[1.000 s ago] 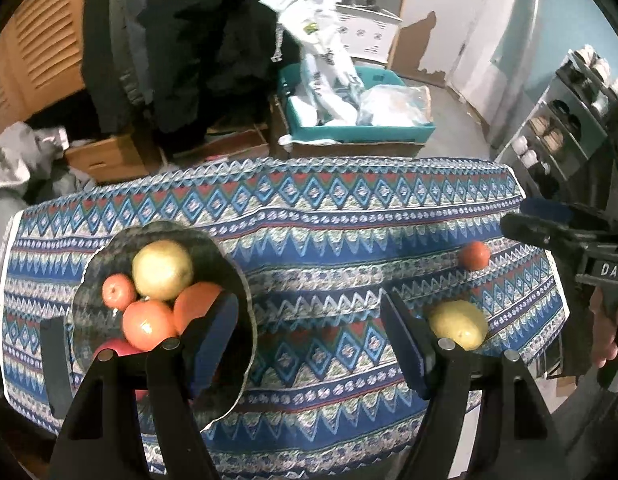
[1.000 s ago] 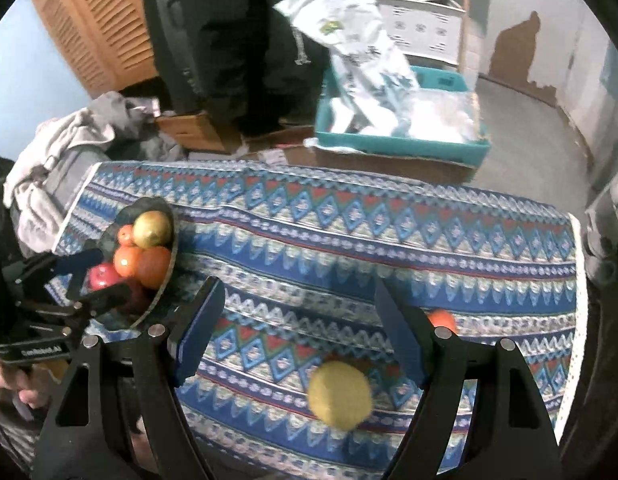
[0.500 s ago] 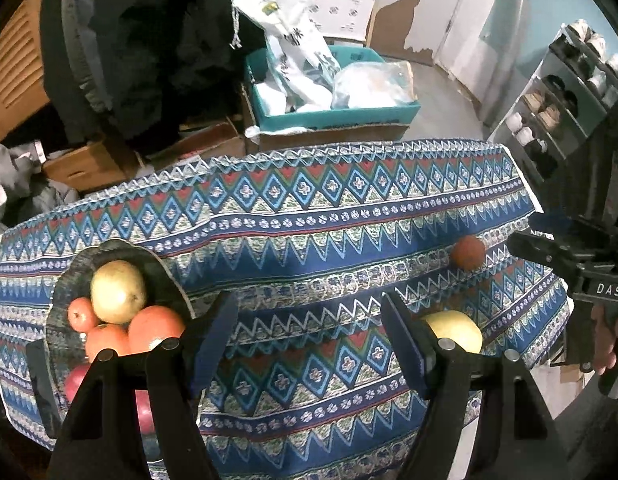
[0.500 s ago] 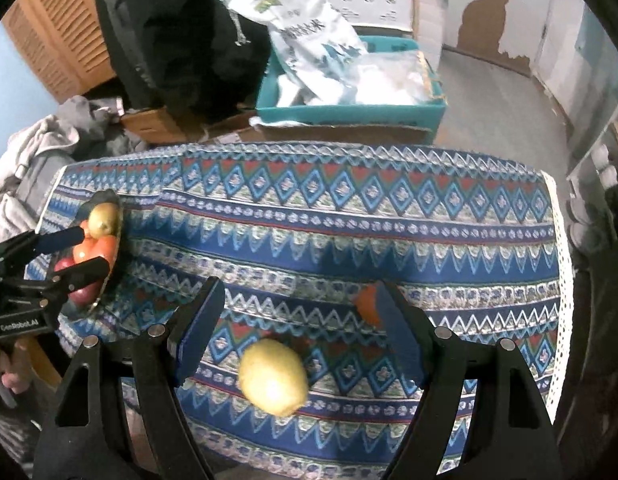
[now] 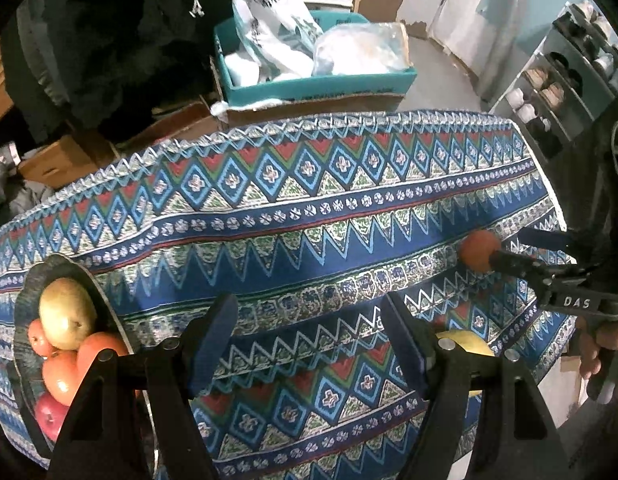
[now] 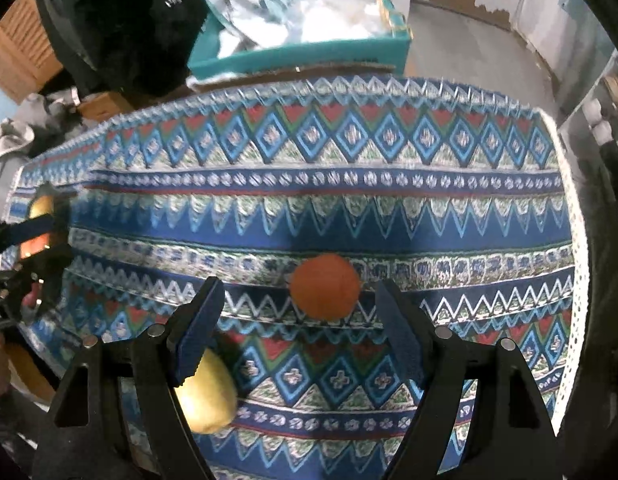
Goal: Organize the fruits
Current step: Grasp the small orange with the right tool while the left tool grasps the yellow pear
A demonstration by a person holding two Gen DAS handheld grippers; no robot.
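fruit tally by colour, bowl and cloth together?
Orange: 3, two in the bowl at and, one on the cloth
Yellow: 2
Red: 2
Total: 7

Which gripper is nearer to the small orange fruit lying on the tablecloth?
Right. The right gripper is open around the orange fruit; the left gripper is farther, beside the fruit bowl.

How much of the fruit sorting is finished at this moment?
Most fruit already lies in the dark bowl. Two pieces remain on the patterned tablecloth: a small orange and a yellow pear. The right gripper, open and empty, is lined up on the orange. The left gripper is also open.
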